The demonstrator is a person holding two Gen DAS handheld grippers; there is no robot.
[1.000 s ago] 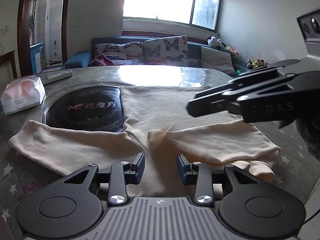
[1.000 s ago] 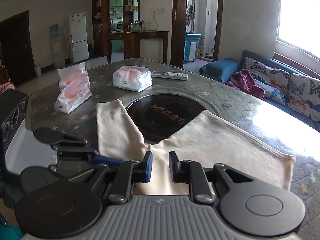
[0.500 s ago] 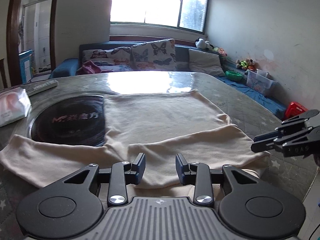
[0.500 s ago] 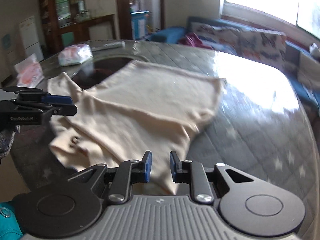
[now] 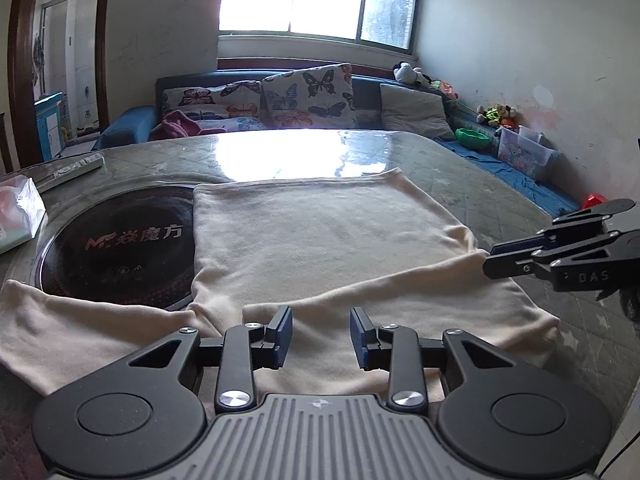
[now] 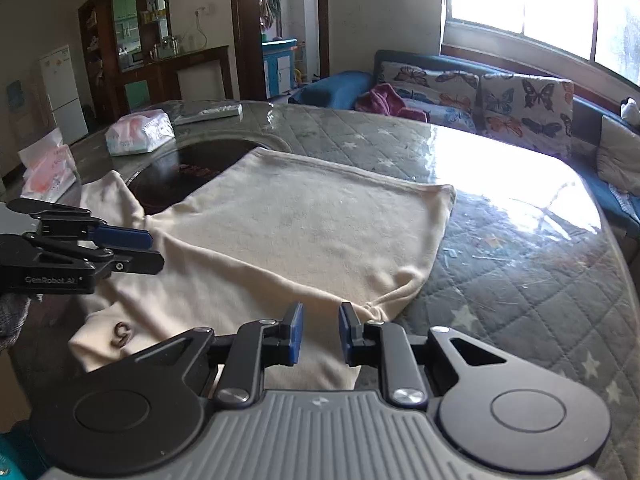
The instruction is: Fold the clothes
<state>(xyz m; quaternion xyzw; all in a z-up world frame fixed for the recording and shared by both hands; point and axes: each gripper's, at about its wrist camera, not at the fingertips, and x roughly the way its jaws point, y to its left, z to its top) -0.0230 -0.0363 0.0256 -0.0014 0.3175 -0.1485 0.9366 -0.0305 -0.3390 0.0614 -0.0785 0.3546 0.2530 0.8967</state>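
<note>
1. Table point(image 5: 472, 184): a large round table with a quilted star-print cover under a glossy sheet carries everything. Window glare falls on its far half, so we judge the far hem harder to read than the near edge.

2. Cream long-sleeved top point(image 5: 320, 240): it lies flat on the near half of the table, hem away from us and collar end toward us. One sleeve point(image 5: 72, 320) stretches out past the dark round hotplate point(image 5: 120, 248); the other is laid across the near part of the body. We judge the step in hand to be bringing the spread sleeve in. To do it well, we should take the cloth near the cuff, lift only enough to clear the body, and lay it parallel to the sleeve already across.

3. Tissue packs point(image 6: 140, 132) and remote control point(image 6: 210, 113): these sit beyond the hotplate, well apart from the garment, and need no attention.

4. Left gripper point(image 5: 320, 334): its jaws are parted and hold nothing, poised just above the near edge of the top at mid-width.

5. Right gripper point(image 6: 319, 334): likewise parted and empty, over the side corner of the top where the cloth bunches point(image 6: 384, 304). We should smooth that bunch before the next fold.
</note>
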